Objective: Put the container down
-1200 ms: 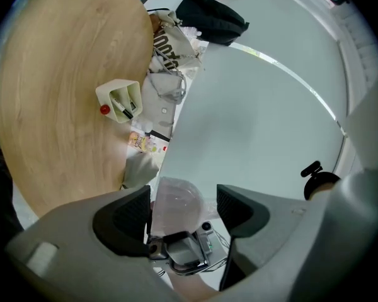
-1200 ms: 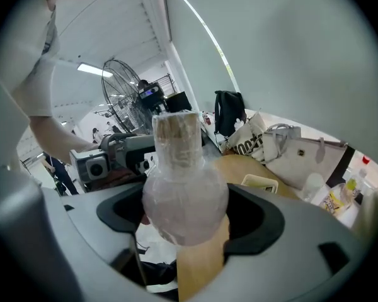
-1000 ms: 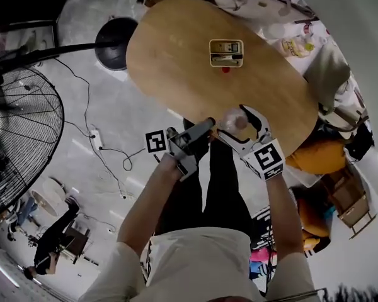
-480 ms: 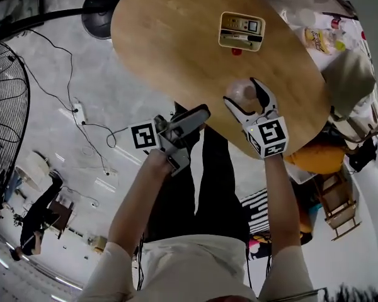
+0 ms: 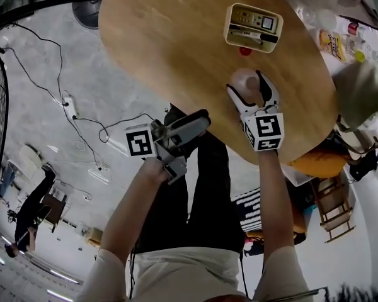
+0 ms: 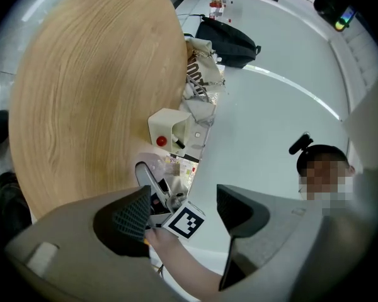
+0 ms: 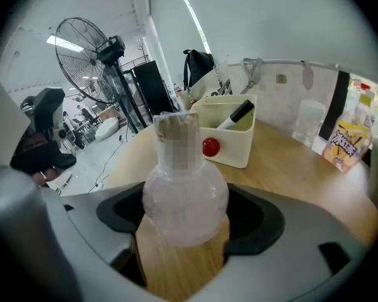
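**Wooden oval table, flask clamped in the right gripper**

Wood grain runs under the right gripper (image 5: pixel 246 84), whose two jaws press against the round belly of a cloudy, translucent flask-shaped container (image 7: pixel 184 200), held upright over the table (image 5: pixel 164 36) near the person's edge. I cannot tell whether its base touches the wood. Beyond it on the table sits a cream box (image 5: pixel 253 27) with a black marker pen (image 7: pixel 237 114) inside and a small red ball (image 5: pixel 246 51) just beside it. The left gripper (image 5: pixel 198 123) is off the table's edge, above the person's legs, with its jaws spread apart and nothing between them.
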The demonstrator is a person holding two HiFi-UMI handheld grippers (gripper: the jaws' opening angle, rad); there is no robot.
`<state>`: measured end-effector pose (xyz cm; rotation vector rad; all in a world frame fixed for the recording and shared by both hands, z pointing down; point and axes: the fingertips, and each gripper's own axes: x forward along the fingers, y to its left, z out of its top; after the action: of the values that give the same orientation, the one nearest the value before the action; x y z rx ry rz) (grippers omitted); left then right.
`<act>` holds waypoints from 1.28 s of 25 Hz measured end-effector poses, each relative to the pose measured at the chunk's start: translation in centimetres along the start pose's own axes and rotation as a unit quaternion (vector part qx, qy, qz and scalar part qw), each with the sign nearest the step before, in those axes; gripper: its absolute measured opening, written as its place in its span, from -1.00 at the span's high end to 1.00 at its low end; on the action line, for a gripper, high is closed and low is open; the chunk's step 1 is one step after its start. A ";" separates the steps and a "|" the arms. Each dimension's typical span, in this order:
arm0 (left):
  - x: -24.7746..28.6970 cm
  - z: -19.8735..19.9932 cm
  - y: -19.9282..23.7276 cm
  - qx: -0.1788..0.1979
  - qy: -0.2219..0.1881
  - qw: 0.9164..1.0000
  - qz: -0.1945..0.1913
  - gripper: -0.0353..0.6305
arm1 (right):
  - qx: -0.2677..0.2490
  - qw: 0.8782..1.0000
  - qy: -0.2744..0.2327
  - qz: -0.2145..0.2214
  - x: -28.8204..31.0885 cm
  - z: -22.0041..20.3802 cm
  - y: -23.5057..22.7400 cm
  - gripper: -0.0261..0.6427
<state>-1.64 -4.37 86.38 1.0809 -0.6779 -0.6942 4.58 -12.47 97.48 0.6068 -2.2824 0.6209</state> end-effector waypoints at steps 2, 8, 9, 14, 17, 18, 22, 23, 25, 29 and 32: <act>0.0 0.0 0.3 -0.003 0.001 1.000 -0.003 -0.08 | -0.003 1.000 0.000 -0.011 0.4 -0.4 -0.4 -0.23; -0.2 0.4 1.5 -0.004 0.000 1.000 -0.003 -0.08 | -0.003 1.000 -0.004 -0.029 1.5 -1.2 -0.8 -0.23; -0.1 0.5 1.5 -0.002 -0.001 1.000 -0.004 -0.08 | -0.002 1.000 -0.004 -0.031 1.6 -1.4 -0.9 -0.23; -0.1 0.8 1.7 0.004 -0.006 1.000 -0.004 -0.08 | 0.003 0.999 0.000 -0.045 2.1 -2.4 -1.4 -0.23; -0.2 0.5 2.2 -0.003 -0.002 1.000 -0.006 -0.08 | 0.003 0.999 -0.003 -0.049 2.1 -2.5 -1.3 -0.23; -0.2 0.4 2.3 -0.004 -0.001 1.000 -0.007 -0.08 | 0.001 0.999 0.000 -0.050 2.2 -2.7 -1.3 -0.23; -0.1 0.1 2.5 -0.005 0.002 1.000 -0.011 -0.08 | -0.023 0.998 0.017 -0.052 2.6 -3.1 -1.0 -0.23; -0.1 0.0 2.4 -0.006 0.002 1.000 -0.013 -0.08 | -0.030 0.998 0.020 -0.053 2.6 -3.1 -0.9 -0.23; 0.1 -0.2 2.3 -0.006 0.003 1.000 -0.016 -0.08 | -0.038 0.998 0.023 -0.052 2.7 -3.2 -0.9 -0.23; 0.3 -0.6 0.9 0.003 0.010 1.000 -0.029 -0.08 | -0.015 0.999 0.034 -0.025 2.7 -3.3 -0.5 -0.28; 0.3 -0.7 -1.1 0.017 0.011 0.999 -0.037 -0.08 | -0.018 0.999 0.045 -0.014 1.8 -2.8 0.0 -0.34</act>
<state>-1.14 -4.59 85.15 1.1481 -0.6342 -0.7359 4.72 -11.29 100.58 0.5814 -2.1931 0.5800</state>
